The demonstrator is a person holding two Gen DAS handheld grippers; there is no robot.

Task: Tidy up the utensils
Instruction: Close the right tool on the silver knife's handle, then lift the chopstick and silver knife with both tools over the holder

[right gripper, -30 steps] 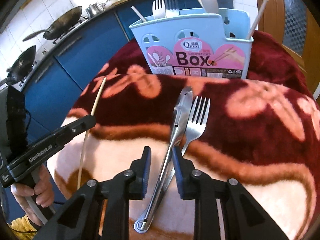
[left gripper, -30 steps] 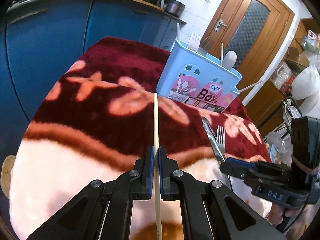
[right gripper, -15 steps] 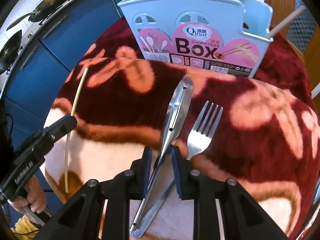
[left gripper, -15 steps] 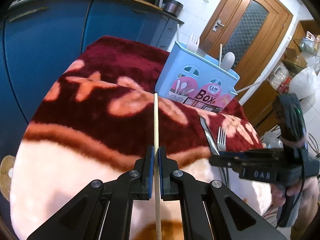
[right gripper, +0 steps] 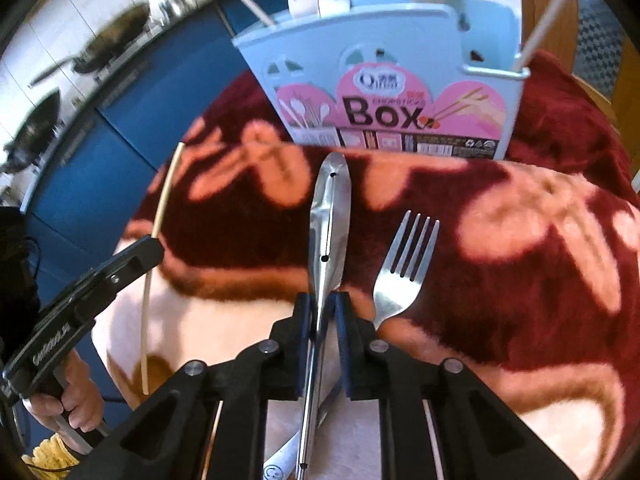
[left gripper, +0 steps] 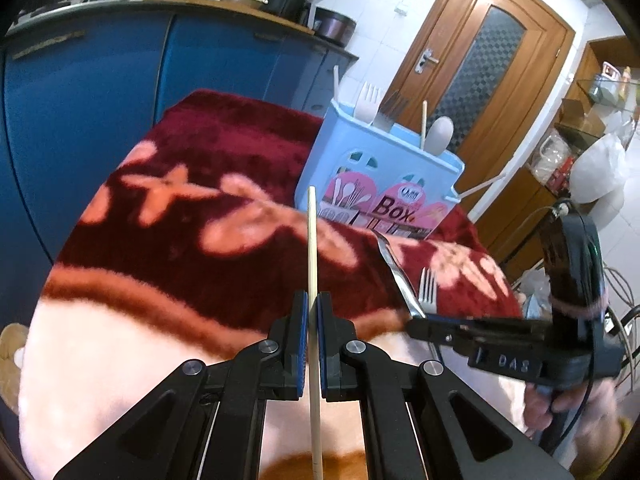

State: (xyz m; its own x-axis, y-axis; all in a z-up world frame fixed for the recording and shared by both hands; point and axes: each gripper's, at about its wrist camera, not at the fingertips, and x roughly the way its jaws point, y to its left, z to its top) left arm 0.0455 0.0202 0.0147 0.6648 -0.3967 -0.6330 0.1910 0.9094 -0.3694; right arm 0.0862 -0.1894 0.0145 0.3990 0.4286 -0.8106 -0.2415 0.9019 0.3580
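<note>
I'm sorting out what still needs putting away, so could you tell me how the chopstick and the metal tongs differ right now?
The chopstick is a thin, pale, straight stick; the tongs are broad, shiny metal, widening to a spoon-shaped tip. The left tool is shut on the chopstick, while the right tool has just been closing around the tongs' arms. Both lie lengthwise toward the blue utensil box, over the red blanket, not yet stowed.

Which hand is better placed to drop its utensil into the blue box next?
Left, probably. The left gripper is shut firmly on the chopstick, aimed toward the box. The right gripper has just been closing around the tongs, beside the fork.
</note>
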